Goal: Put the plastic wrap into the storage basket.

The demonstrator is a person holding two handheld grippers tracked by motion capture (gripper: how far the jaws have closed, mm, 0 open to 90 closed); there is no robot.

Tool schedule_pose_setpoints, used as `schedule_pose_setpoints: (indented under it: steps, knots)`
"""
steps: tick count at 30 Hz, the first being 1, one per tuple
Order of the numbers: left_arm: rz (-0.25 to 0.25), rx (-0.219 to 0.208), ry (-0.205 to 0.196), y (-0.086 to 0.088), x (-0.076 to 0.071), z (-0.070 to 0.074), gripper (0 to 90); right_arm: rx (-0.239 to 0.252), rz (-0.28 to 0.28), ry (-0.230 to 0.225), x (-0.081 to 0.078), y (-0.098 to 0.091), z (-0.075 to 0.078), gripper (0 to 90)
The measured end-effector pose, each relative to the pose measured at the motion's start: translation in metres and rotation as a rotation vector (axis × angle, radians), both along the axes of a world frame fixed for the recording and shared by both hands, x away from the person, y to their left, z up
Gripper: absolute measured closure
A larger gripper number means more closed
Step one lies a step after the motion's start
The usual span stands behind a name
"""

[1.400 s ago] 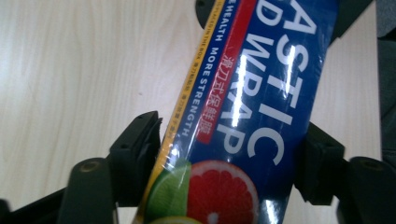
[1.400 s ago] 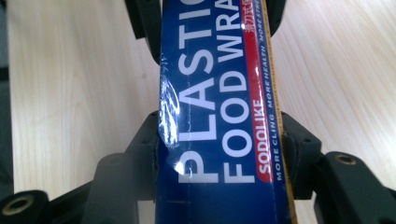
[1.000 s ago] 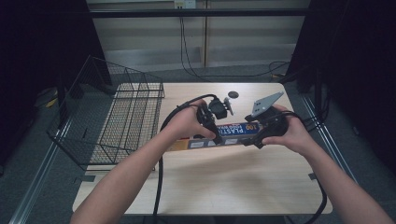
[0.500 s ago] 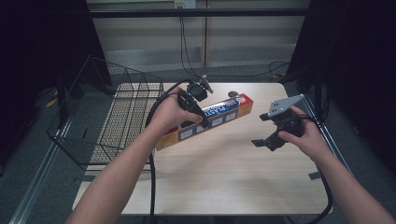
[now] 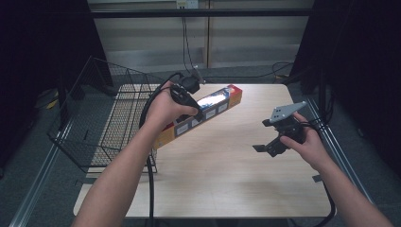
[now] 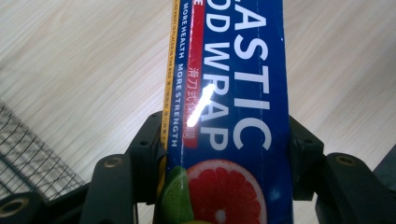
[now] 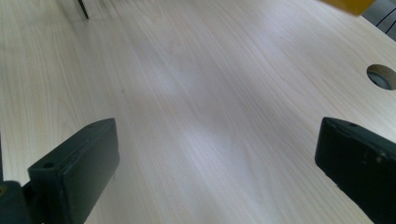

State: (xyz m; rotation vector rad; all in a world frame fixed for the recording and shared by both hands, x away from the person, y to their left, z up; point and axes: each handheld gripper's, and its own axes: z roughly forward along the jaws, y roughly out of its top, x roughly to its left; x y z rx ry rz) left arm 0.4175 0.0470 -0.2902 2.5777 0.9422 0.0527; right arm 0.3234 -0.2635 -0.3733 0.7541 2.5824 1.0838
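A: Your right gripper (image 5: pixel 265 142) has just let go, jaws spread over bare table (image 5: pixel 227 179).

B: So your left gripper (image 5: pixel 196 113) alone pinches the plastic wrap box (image 5: pixel 208 111), lifted toward the wire basket (image 5: pixel 94 127) now.

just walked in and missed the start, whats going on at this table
A person is working at a wooden table with a gripper in each hand. The left gripper is shut on a long box of plastic wrap, holding it lifted and tilted over the table's left part, next to a wire basket. The right gripper hangs above the table's right side with its jaws wide open and nothing between them. The box is not in the basket yet.
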Motion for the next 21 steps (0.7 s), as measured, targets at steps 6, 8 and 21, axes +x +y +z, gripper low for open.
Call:
schedule_pose_setpoints:
  steps: [6, 8, 21]
  knots:
    - [0.078, -0.011, -0.014, 0.013, 0.002, 0.010, 43.7, 0.007, -0.006, 0.007, 0.000, 0.005, -0.004, 0.0]
    - [0.113, -0.012, -0.024, 0.017, 0.002, 0.013, 43.8, 0.011, -0.007, 0.009, 0.000, 0.006, -0.005, 0.0]
    - [0.228, -0.008, -0.030, 0.041, 0.006, 0.026, 43.9, 0.024, 0.004, 0.014, -0.001, 0.014, -0.008, 0.0]
